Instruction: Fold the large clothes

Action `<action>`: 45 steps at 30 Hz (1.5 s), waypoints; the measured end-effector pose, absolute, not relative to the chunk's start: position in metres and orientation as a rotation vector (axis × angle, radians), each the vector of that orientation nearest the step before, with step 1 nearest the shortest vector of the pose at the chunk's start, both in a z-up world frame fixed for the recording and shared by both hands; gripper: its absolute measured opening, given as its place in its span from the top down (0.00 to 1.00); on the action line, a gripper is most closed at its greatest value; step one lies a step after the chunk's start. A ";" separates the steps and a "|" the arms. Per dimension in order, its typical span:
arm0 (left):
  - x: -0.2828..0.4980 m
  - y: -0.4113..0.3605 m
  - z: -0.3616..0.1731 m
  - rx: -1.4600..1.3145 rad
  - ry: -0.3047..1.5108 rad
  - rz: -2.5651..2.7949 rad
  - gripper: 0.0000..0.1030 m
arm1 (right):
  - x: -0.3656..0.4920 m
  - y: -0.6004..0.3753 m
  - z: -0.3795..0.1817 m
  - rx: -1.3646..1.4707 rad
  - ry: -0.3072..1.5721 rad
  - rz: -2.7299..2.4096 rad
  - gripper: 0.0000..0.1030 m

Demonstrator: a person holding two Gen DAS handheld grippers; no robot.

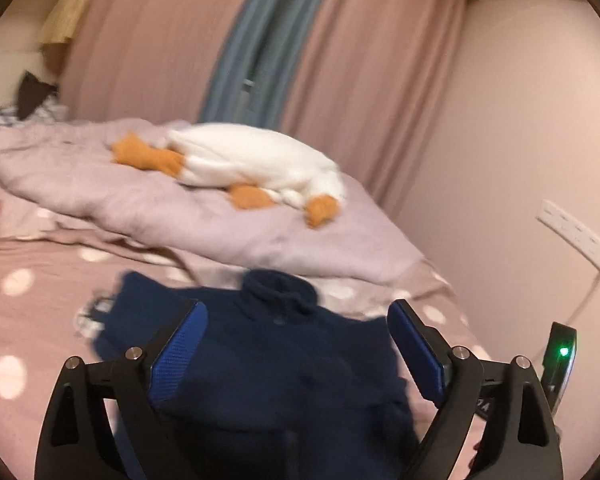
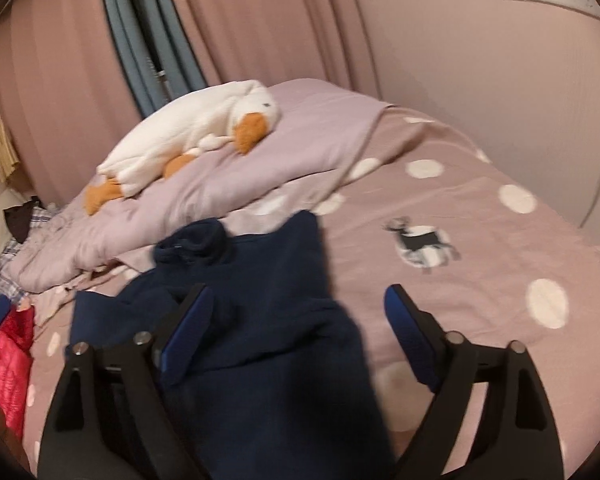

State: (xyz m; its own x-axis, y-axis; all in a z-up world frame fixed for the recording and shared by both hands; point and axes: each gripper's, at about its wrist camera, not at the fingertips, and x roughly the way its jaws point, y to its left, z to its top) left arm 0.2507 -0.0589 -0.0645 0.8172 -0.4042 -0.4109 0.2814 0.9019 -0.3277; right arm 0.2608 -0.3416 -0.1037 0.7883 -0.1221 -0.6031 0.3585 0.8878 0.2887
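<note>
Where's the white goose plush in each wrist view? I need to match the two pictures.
Left wrist view: the white goose plush lies centre, above the navy fleece jacket, on the lilac duvet.
Right wrist view: the goose plush lies upper left on the same duvet, its orange beak toward the right.
Shared landmark: the blue-grey curtain strip behind the plush.

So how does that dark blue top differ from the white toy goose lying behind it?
The navy fleece top is dark and lies flat on the dotted bedsheet; the plush goose is white with orange beak and feet, plump and stuffed. The top lies right under the tongs; the goose rests farther back, up on the bunched lilac quilt. Both are soft and lie on the bed, untouched.
</note>
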 end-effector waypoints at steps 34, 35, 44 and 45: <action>0.305 -0.042 -0.155 -0.093 0.567 -0.008 0.38 | 0.333 -0.319 -0.140 0.165 0.690 -0.217 0.18; 0.305 -0.045 -0.155 -0.088 0.554 -0.013 0.38 | 0.328 -0.316 -0.135 0.163 0.656 -0.210 0.16; 0.351 -0.057 -0.241 -0.026 0.769 0.005 0.29 | 0.339 -0.318 -0.233 0.227 0.816 -0.186 0.11; 0.354 -0.054 -0.245 -0.036 0.789 0.010 0.26 | 0.339 -0.321 -0.232 0.249 0.811 -0.179 0.11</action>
State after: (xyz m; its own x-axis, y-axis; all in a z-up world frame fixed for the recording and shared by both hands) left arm 0.3543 -0.0543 -0.2453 0.7043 -0.0042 -0.7099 -0.0228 0.9993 -0.0285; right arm 0.3393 -0.3213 -0.2315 0.6761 -0.0625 -0.7342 0.2522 0.9558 0.1509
